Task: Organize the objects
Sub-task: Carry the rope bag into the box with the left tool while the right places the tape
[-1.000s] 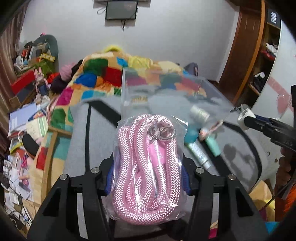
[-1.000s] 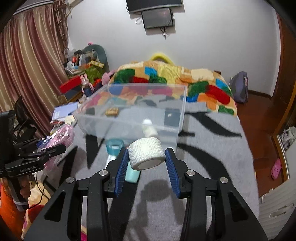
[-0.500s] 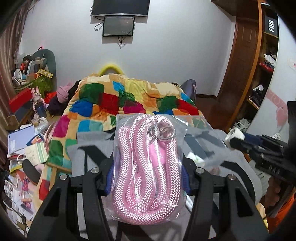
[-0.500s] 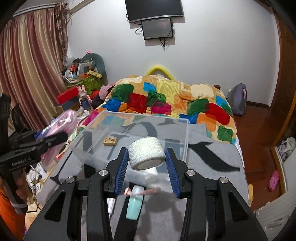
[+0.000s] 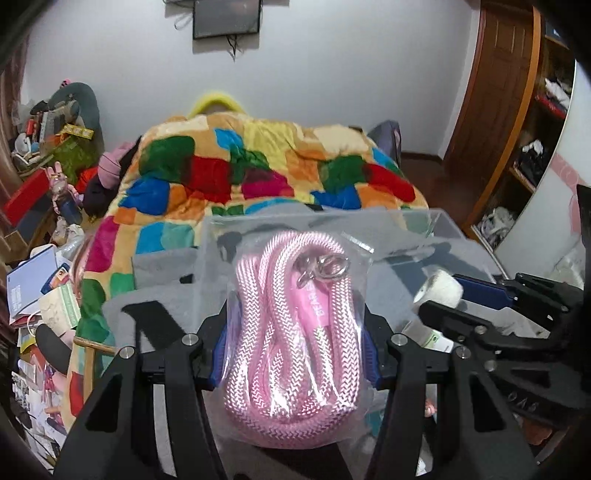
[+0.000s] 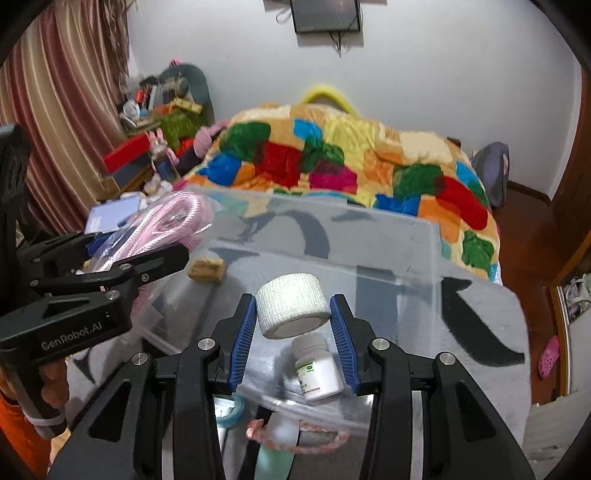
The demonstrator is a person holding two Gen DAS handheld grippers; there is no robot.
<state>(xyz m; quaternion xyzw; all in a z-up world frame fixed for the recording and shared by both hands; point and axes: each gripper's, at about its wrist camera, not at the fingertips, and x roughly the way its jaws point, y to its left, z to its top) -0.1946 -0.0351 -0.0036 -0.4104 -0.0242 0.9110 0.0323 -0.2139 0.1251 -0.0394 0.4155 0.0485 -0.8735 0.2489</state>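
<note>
Messy bedroom here: white wall with a dark screen (image 6: 325, 15) mounted up top, striped curtain (image 6: 55, 110) on the left side, wooden shelving (image 5: 524, 122) off to the right. The bed (image 6: 491, 332) has a gray blanket with black markings up front and a loud patchwork quilt (image 5: 258, 173) bunched up behind it.

Sitting on the gray blanket is a clear plastic bin (image 6: 424, 254), open on top, with a small tan block (image 6: 206, 270) lying on its floor near the left wall.

The left claw (image 5: 293, 350) is clamped on a clear bag holding a coiled pink rope (image 5: 291, 332) with a metal clip (image 5: 325, 267) near the top. In the right wrist view the same bag pokes up just beside the bin's left wall, so it's up in the air at the bin's edge; can't tell if it's over the rim.

The right claw (image 6: 293, 325) is pinching a roll of white bandage tape (image 6: 291, 304) between its blue pads, held above the bin's near edge.

Below that claw, on the blanket, there's a white pill bottle (image 6: 317, 369) lying tilted, a mint-green tube (image 6: 275, 454), a teal ring-shaped thing (image 6: 231, 410), and a thin pinkish cord (image 6: 295, 441) draped across them. They look just outside the bin's near wall, but it's hard to be sure through the plastic.
</note>
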